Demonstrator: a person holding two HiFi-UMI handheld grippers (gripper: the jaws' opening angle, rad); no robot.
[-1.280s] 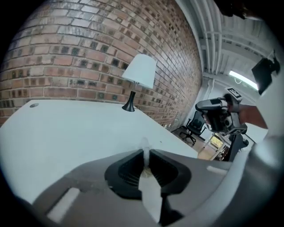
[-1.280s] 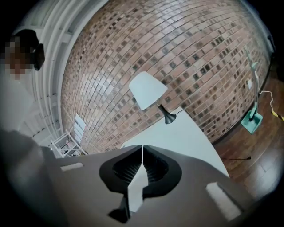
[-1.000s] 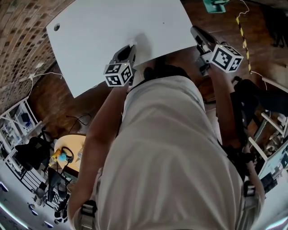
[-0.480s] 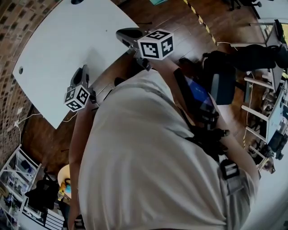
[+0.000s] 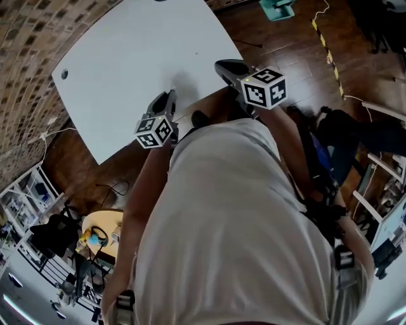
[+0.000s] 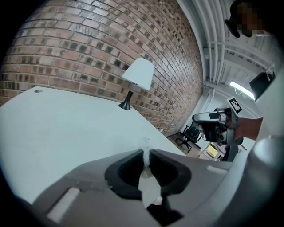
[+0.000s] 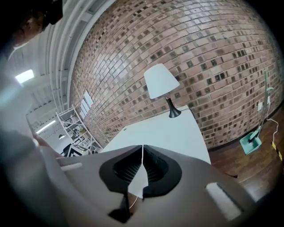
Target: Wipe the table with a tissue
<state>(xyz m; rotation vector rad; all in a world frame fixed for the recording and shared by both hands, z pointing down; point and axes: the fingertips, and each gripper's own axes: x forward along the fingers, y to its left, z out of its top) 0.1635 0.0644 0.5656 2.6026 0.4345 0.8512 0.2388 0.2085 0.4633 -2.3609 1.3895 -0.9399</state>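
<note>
The white table (image 5: 127,51) fills the upper left of the head view. My left gripper (image 5: 168,96) hovers over its near edge, shut on a thin white tissue (image 6: 144,148) that pokes out between the fingertips in the left gripper view. The tissue does not show in the head view. My right gripper (image 5: 223,65) is at the table's near right corner. In the right gripper view its jaws (image 7: 142,148) meet at the tips with nothing between them. It also appears in the left gripper view, as the right gripper (image 6: 215,128) off to the right.
A white-shaded lamp (image 6: 137,75) stands at the table's far end against a brick wall (image 7: 213,57). Wooden floor lies to the right with a teal object (image 5: 276,7) and striped tape (image 5: 327,44). Shelving (image 5: 25,184) and a small yellow round table (image 5: 101,222) are at the lower left.
The head view has swung about. My right gripper has come in from over the floor beyond the table's corner to that corner. The left gripper stays over the near edge, still pinching the tissue.
</note>
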